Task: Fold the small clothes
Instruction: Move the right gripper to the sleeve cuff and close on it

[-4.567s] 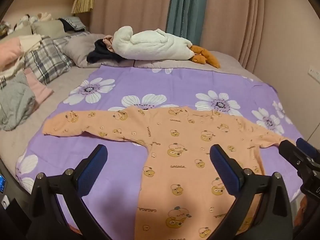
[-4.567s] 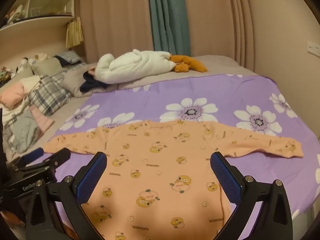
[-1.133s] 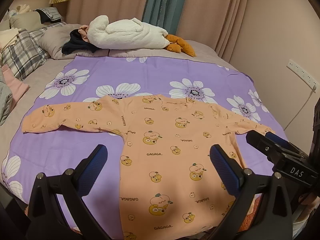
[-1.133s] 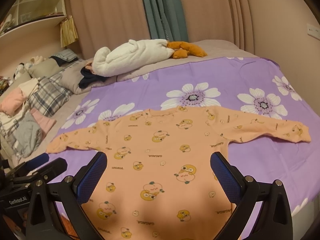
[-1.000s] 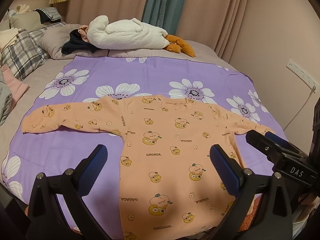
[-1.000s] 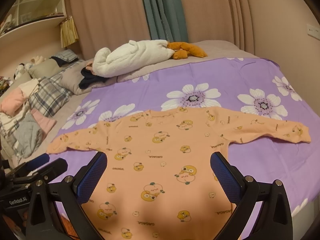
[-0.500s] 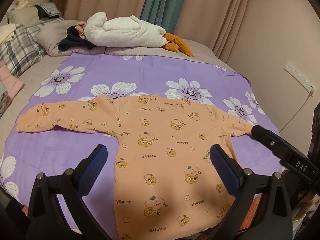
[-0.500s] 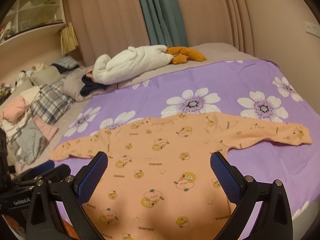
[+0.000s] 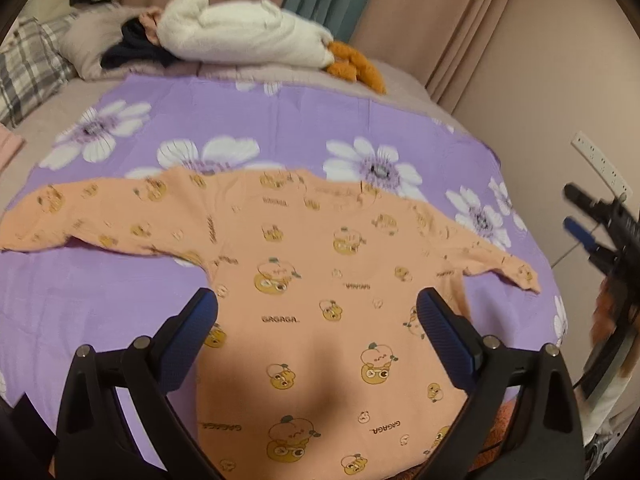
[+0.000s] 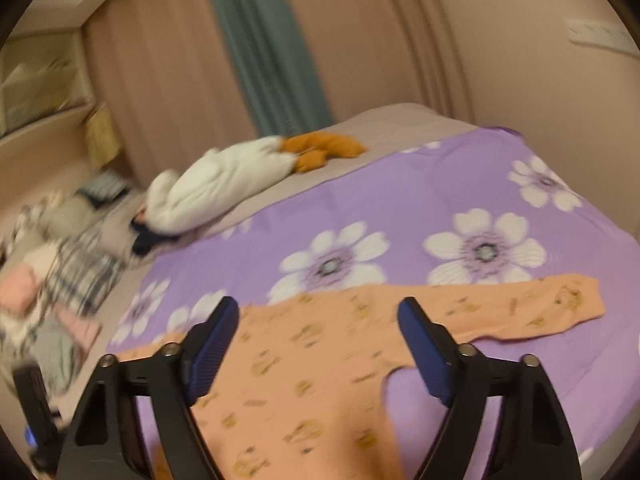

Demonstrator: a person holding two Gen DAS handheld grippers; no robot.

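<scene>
Left gripper [image 9: 318, 316]: jaws wide apart, nothing between the pads, hanging above the cloth.
Shirt [image 9: 304, 272]: orange, bear print, "GAGAGA" lettering; flat, body under and between the jaws, one sleeve spread past each jaw.
Sheet [image 9: 120, 288]: purple with white flowers, beneath the shirt, showing outside the left jaw and ahead.
White plush [image 9: 240, 36]: far ahead of the jaws, an orange part at its right end.
Right gripper [image 9: 592, 220]: beyond the right jaw, blurred, fingers parted, clear of the shirt.
Plaid cloth [image 9: 24, 68]: far ahead, left.
</scene>
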